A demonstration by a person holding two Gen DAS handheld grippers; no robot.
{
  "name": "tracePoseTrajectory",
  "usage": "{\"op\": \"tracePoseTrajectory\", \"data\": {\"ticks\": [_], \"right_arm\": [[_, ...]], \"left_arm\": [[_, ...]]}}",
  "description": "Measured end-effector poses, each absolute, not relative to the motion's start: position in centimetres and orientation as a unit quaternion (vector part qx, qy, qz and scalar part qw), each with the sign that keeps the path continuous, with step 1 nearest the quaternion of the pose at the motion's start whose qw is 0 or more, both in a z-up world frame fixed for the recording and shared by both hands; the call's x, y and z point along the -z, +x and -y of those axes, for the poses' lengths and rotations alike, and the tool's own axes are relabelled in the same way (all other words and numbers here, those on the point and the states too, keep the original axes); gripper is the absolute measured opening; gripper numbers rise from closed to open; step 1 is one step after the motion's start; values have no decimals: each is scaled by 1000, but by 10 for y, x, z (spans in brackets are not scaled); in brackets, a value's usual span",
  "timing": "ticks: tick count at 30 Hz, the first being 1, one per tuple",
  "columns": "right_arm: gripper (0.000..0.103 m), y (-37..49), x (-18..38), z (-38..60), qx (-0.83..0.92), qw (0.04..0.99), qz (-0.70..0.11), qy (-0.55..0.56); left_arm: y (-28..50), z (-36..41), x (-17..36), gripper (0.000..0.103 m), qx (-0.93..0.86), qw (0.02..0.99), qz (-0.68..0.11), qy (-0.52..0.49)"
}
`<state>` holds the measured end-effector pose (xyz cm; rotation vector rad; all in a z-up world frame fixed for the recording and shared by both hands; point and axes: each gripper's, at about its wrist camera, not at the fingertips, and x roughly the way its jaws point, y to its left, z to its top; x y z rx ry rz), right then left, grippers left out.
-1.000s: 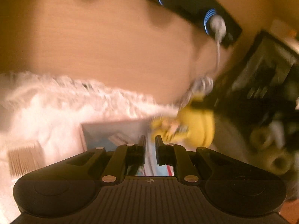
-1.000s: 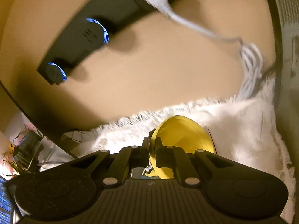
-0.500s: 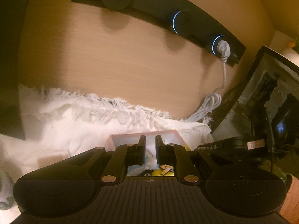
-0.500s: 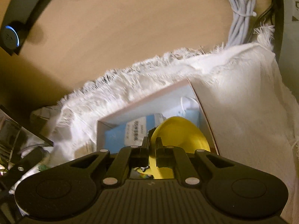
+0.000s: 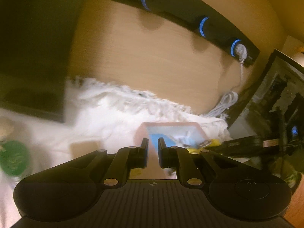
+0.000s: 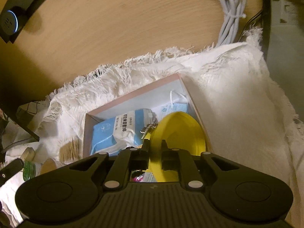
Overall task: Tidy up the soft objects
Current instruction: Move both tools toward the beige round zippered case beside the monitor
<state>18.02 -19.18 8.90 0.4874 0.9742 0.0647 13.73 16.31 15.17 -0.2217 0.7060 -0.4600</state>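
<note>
Right gripper (image 6: 154,146) now low over the pink box (image 6: 133,95) rather than above the white cloth (image 6: 237,95); fingers just easing apart, yellow soft toy (image 6: 180,131) between them, inside the box; release apparently underway; left gripper (image 5: 152,144) narrow, empty.

The whole left wrist view is smeared by motion: the green object (image 5: 14,158) at the left edge is an unreadable blur, half cut off. In the right wrist view the right tongs (image 6: 155,144) cover the yellow object's (image 6: 180,131) lower part and the pink box's (image 6: 133,93) near wall. The wipes pack's (image 6: 121,131) print is too small to read.
</note>
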Motion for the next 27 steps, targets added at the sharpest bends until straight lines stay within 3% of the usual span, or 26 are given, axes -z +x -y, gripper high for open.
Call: {"op": "tracePoseTrajectory", "data": {"ticks": [2, 4, 6, 17, 24, 27], "right_arm": [[28, 172, -100, 187, -24, 869, -446, 213], [46, 164, -111, 183, -16, 883, -426, 195], [53, 157, -124, 178, -6, 896, -406, 179], [60, 150, -172, 101, -47, 925, -353, 128], [60, 129, -192, 16, -147, 929, -334, 63], [68, 109, -191, -17, -198, 923, -328, 25]], "left_arm": [[130, -180, -152, 12, 207, 914, -333, -103], [122, -200, -153, 12, 189, 921, -323, -105], [115, -224, -153, 12, 162, 930, -312, -111], [96, -376, -144, 11, -5, 937, -304, -173], [94, -413, -128, 11, -11, 926, -315, -206], [99, -418, -124, 12, -1, 923, -318, -215]]}}
